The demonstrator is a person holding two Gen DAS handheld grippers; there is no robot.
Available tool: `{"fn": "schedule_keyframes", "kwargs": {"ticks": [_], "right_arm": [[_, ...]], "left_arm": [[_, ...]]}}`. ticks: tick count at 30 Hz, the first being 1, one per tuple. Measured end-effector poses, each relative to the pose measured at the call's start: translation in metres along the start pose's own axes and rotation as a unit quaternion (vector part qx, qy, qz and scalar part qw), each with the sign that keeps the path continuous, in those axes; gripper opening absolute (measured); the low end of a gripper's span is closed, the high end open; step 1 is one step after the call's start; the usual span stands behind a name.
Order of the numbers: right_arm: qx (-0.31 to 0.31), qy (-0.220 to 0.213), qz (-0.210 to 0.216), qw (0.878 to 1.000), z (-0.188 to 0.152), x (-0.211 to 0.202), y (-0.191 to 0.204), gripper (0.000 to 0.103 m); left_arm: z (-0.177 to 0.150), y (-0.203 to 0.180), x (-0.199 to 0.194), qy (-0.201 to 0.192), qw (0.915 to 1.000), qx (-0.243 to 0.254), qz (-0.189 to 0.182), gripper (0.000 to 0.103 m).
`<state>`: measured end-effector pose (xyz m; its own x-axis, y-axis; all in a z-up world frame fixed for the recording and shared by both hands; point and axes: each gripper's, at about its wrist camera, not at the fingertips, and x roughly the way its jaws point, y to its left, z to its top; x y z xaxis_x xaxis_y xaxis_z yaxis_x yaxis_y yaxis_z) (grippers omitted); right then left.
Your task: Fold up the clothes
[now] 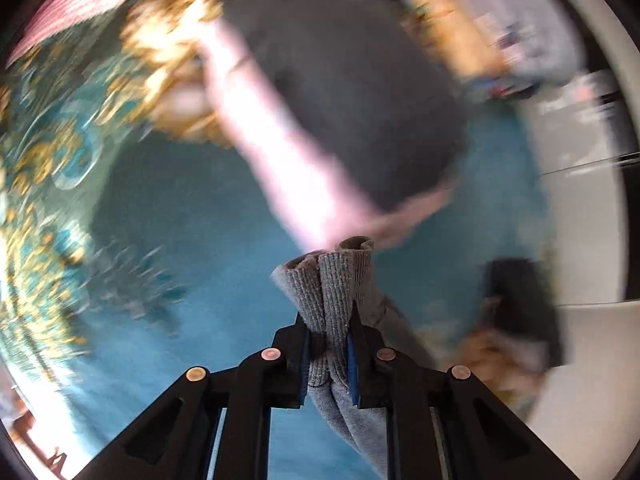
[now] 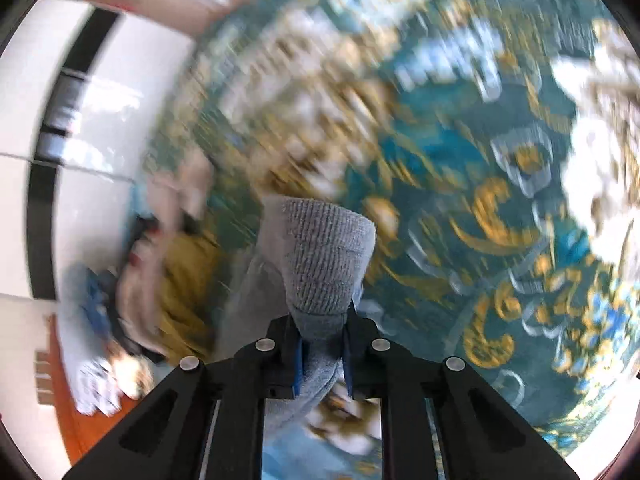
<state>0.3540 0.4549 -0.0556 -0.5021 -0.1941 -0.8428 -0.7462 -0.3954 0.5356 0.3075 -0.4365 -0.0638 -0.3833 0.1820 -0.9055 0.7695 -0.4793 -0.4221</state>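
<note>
Gripping a bunched ribbed cuff of a grey knit garment (image 1: pixel 326 312), the left tongs (image 1: pixel 329 344) are clenched on the fabric, fingers nearly together, blue pads pressed into the rib. Cuff sticks out past the fingertips, rest of the cloth trails down and right under the tongs. They point down at a teal patterned rug (image 1: pixel 180 240), heavy blur. Ahead lies a dark grey garment with pale pink trim (image 1: pixel 340 92), spread on the rug. Small dark item (image 1: pixel 520 304) near the right edge, can't tell what.

Right tongs (image 2: pixel 323 344) also clamped on grey knit, another ribbed cuff (image 2: pixel 324 256) fanning wide above the fingertips, cloth hanging below. Pointed down at the same rug (image 2: pixel 500 200), gold scrollwork visible. Pile of clothes (image 2: pixel 160 292) left of the tongs, mustard and pale pieces, by white floor tiles (image 2: pixel 120 100).
</note>
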Motion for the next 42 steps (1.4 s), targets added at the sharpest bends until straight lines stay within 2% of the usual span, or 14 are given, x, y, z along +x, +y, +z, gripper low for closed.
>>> {"fn": "schedule_keyframes", "kwargs": {"ticks": [2, 4, 6, 10, 12, 15, 19, 22, 25, 27, 32, 34, 37, 42], "right_arm": [[0.016, 0.014, -0.017, 1.000, -0.005, 0.012, -0.012, 0.016], [0.036, 0.016, -0.023, 0.999, -0.008, 0.017, -0.021, 0.016], [0.055, 0.018, -0.030, 0.998, -0.012, 0.022, -0.030, 0.017], [0.057, 0.023, -0.042, 0.997, -0.015, 0.020, -0.032, 0.018], [0.054, 0.024, -0.042, 0.997, -0.016, 0.016, -0.025, 0.019], [0.050, 0.025, -0.044, 0.997, -0.019, 0.010, -0.019, 0.021], [0.051, 0.036, -0.048, 0.997, -0.019, 0.008, -0.019, 0.021], [0.052, 0.047, -0.046, 0.996, -0.018, 0.009, -0.022, 0.021], [0.057, 0.057, -0.040, 0.996, -0.014, 0.014, -0.027, 0.021], [0.062, 0.064, -0.034, 0.995, -0.012, 0.018, -0.031, 0.021], [0.017, 0.082, -0.038, 0.996, -0.007, 0.025, -0.029, 0.024], [-0.004, 0.090, -0.029, 0.996, -0.005, 0.027, -0.029, 0.034], [-0.030, 0.098, -0.006, 0.995, -0.002, 0.028, -0.031, 0.058], [-0.051, 0.113, 0.031, 0.992, 0.003, 0.032, -0.036, 0.062]], "left_arm": [[-0.006, 0.033, 0.017, 0.024, 0.9981, -0.041, 0.039, 0.016], [-0.012, 0.055, 0.020, 0.023, 0.9950, -0.089, 0.039, 0.016], [-0.013, 0.057, 0.013, 0.020, 0.9946, -0.095, 0.037, 0.016], [-0.019, 0.002, -0.025, -0.015, 0.9989, 0.020, 0.040, 0.016], [-0.037, -0.042, -0.046, -0.043, 0.9913, 0.115, 0.049, 0.016], [-0.077, -0.113, -0.067, -0.082, 0.9601, 0.260, 0.064, 0.016], [-0.138, -0.201, -0.059, -0.105, 0.9010, 0.415, 0.072, 0.016], [-0.201, -0.239, -0.038, -0.055, 0.8712, 0.486, 0.044, 0.016], [-0.276, -0.267, -0.018, -0.032, 0.8259, 0.561, 0.047, 0.016], [-0.332, -0.276, 0.005, -0.004, 0.8028, 0.594, 0.048, 0.016], [-0.430, -0.265, 0.046, 0.059, 0.7676, 0.631, 0.093, 0.016], [-0.455, -0.262, 0.065, 0.062, 0.7503, 0.648, 0.116, 0.016], [-0.476, -0.257, 0.085, 0.074, 0.7304, 0.664, 0.142, 0.019], [-0.491, -0.246, 0.112, 0.119, 0.6832, 0.696, 0.185, 0.036]]}}
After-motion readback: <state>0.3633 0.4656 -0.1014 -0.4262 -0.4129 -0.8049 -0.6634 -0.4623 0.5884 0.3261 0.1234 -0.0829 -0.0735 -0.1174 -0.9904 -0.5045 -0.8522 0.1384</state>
